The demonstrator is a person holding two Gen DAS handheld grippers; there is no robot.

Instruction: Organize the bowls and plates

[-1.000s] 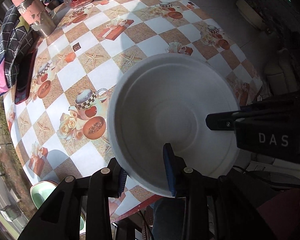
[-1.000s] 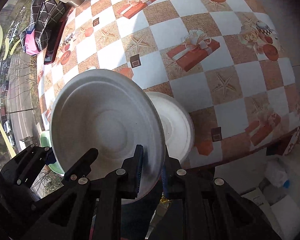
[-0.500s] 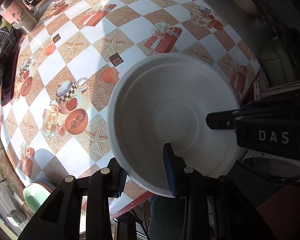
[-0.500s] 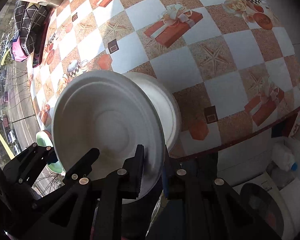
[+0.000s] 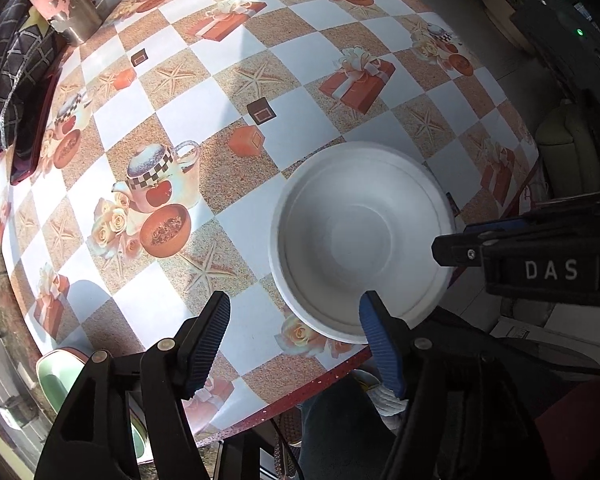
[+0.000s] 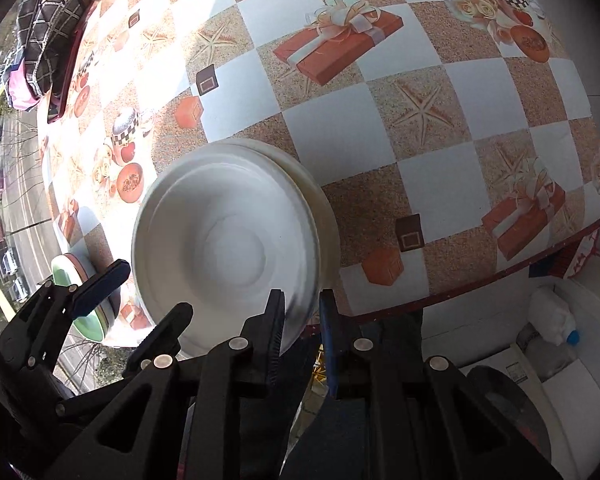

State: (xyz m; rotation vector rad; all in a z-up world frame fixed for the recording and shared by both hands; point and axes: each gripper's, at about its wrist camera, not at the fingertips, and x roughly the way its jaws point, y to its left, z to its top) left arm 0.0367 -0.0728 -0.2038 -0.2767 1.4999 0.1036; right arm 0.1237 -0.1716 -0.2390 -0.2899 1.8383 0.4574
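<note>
The left gripper (image 5: 294,334) stands wide apart over the checked oilcloth table (image 5: 188,112), holding nothing; a white foam bowl (image 5: 360,236) rests near the table's front edge, just ahead of its right finger. The right gripper (image 6: 302,320) is clamped narrow on the rim of a white foam plate (image 6: 224,240), which hangs tilted above that bowl (image 6: 324,196); the two overlap in view, and I cannot tell whether they touch.

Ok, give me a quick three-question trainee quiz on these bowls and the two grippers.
1. True or false: the left gripper is shut on the top bowl.
2. What clamps the top bowl's rim? A) left gripper B) right gripper C) neither
3. How many white bowls show in the right wrist view?
Key: 1 false, it is open; 2 B; 3 two, the top bowl and the lower bowl.
</note>
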